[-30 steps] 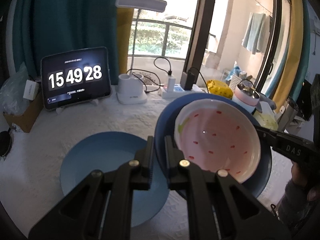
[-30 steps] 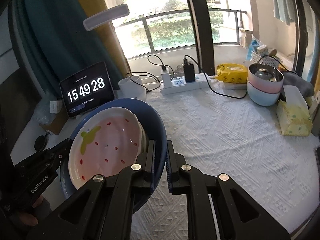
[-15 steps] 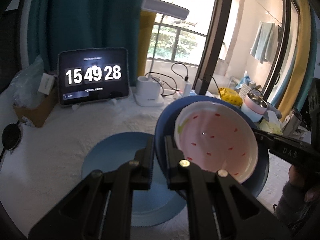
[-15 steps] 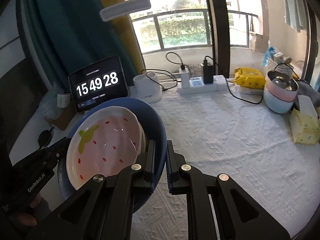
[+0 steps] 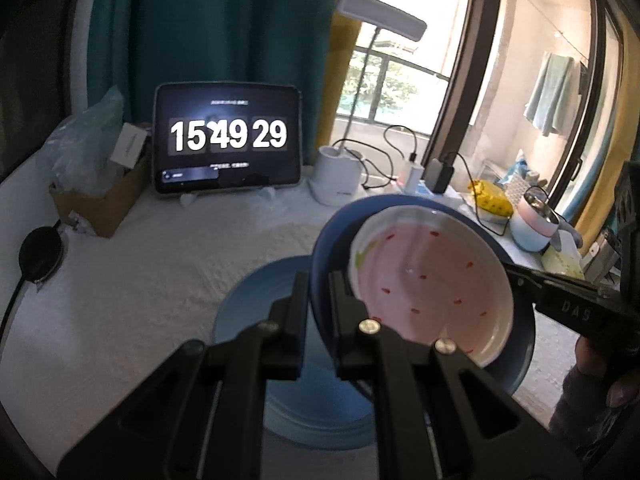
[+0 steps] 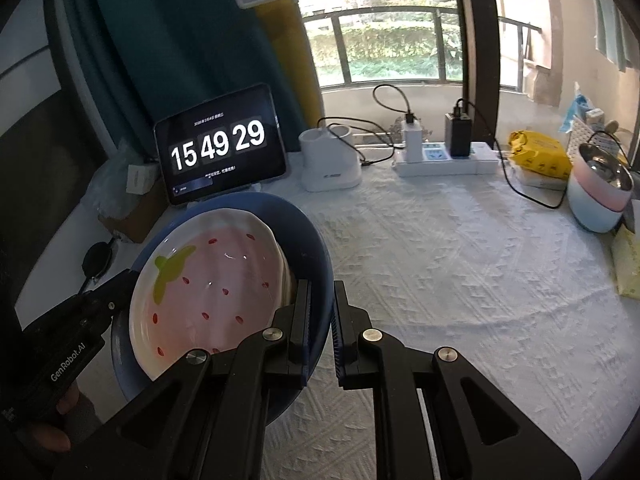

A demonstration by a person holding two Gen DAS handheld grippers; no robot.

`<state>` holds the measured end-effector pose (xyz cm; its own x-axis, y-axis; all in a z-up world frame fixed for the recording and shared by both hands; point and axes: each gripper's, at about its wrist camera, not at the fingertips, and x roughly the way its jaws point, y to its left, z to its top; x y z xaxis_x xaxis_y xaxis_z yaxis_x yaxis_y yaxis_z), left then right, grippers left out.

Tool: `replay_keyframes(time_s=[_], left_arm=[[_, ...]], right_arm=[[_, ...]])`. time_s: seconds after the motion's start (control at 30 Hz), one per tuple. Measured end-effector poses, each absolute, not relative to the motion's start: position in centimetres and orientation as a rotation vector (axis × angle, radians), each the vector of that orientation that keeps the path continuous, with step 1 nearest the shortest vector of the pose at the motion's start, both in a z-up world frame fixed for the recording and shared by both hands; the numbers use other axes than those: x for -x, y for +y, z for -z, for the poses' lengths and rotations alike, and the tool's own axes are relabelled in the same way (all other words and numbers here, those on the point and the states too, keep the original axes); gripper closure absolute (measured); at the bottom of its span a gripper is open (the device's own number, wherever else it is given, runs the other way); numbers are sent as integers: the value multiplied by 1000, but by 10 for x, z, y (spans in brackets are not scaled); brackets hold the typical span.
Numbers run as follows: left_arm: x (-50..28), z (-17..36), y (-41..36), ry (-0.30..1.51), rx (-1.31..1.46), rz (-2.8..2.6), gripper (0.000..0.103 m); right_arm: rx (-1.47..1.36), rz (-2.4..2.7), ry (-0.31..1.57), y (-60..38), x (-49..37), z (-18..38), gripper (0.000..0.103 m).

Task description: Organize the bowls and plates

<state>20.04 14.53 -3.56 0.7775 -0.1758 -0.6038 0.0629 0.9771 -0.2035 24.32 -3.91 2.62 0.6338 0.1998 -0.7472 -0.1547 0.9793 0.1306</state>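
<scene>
A dark blue bowl [image 5: 332, 248] [image 6: 310, 240] hangs tilted above the table, and a pink strawberry-pattern dish [image 5: 432, 288] [image 6: 212, 280] lies inside it. My left gripper [image 5: 319, 284] is shut on the bowl's near rim. My right gripper [image 6: 322, 292] is shut on the opposite rim. Each gripper shows in the other's view: the right gripper [image 5: 520, 278] at the bowl's right edge, the left gripper [image 6: 126, 282] at its left edge. A light blue plate [image 5: 256, 300] lies flat on the white tablecloth, partly under the held bowl.
A tablet clock [image 6: 220, 148], a white lamp base [image 6: 330, 164] and a power strip [image 6: 440, 160] line the back. Stacked pink and blue bowls [image 6: 600, 196], a yellow packet [image 6: 540, 156] and a tissue pack [image 6: 628, 264] sit at the right. A cardboard box [image 5: 100, 204] stands at the left.
Both grippers have carried the blue bowl with the strawberry dish leftward, so it now overlaps the light blue plate. The grips are unchanged.
</scene>
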Motion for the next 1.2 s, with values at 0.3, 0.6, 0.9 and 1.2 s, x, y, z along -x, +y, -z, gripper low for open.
replay_keyframes(time_s=[0.3,0.6,0.9,1.2], left_arm=[[-212,46,164,698,174,90,95],[-222,56,179,720,188,62,95],[-227,58,177,695,165,51,91],[-228,58,177,690,166,54,90]], right_arm=[[-61,-235,895,-21,-261,-10,90],[-49,-259,936,-4,-278,6,90],[-53,-249,955,-3,-290,13,90],[-49,-245,960,-2,-292,15,90]])
